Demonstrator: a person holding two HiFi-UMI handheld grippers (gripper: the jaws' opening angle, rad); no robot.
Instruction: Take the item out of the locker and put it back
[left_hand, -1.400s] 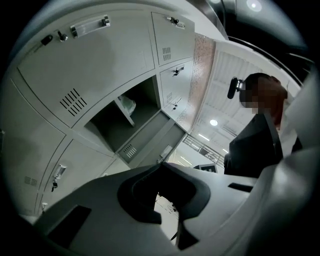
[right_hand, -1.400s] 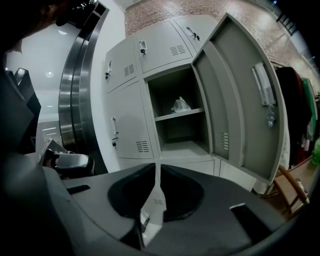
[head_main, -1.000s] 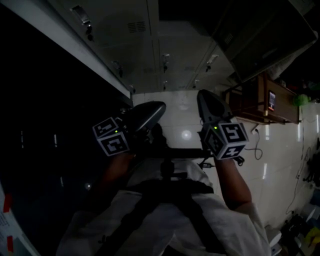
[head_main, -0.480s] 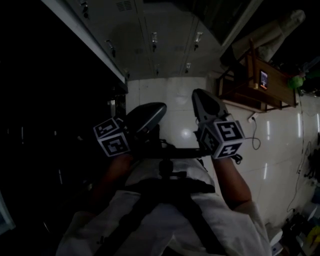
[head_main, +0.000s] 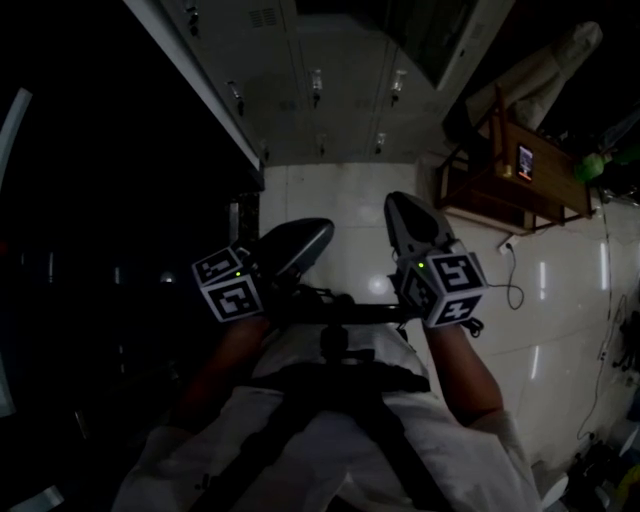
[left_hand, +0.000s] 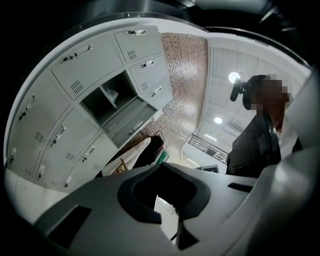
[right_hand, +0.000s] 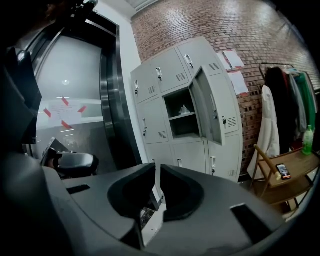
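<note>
A bank of grey lockers (right_hand: 165, 80) stands against a brick wall, and one locker (right_hand: 182, 120) has its door (right_hand: 207, 107) swung open. A small pale item (right_hand: 184, 109) lies on the shelf inside it. The left gripper view also shows the open locker (left_hand: 112, 100) and the item (left_hand: 111, 94). Both grippers are held close to the person's chest, well away from the lockers (head_main: 320, 90). My left gripper (head_main: 320, 228) (left_hand: 167, 202) is shut with nothing in it. My right gripper (head_main: 400, 200) (right_hand: 156, 172) is shut too, only a thin slit between its jaws, and empty.
A wooden bench (right_hand: 282, 180) with a phone (right_hand: 283, 171) on it stands right of the lockers, under a rack of hanging clothes (right_hand: 280, 100). A green bottle (right_hand: 307, 140) is at the far right. A steel door frame (right_hand: 107, 100) rises left of the lockers. The floor (head_main: 350, 200) is glossy white tile.
The head view has shifted a little, so the lockers sit higher and the grippers slightly lower in the frame. Both grippers stay near the chest with jaws unchanged.
</note>
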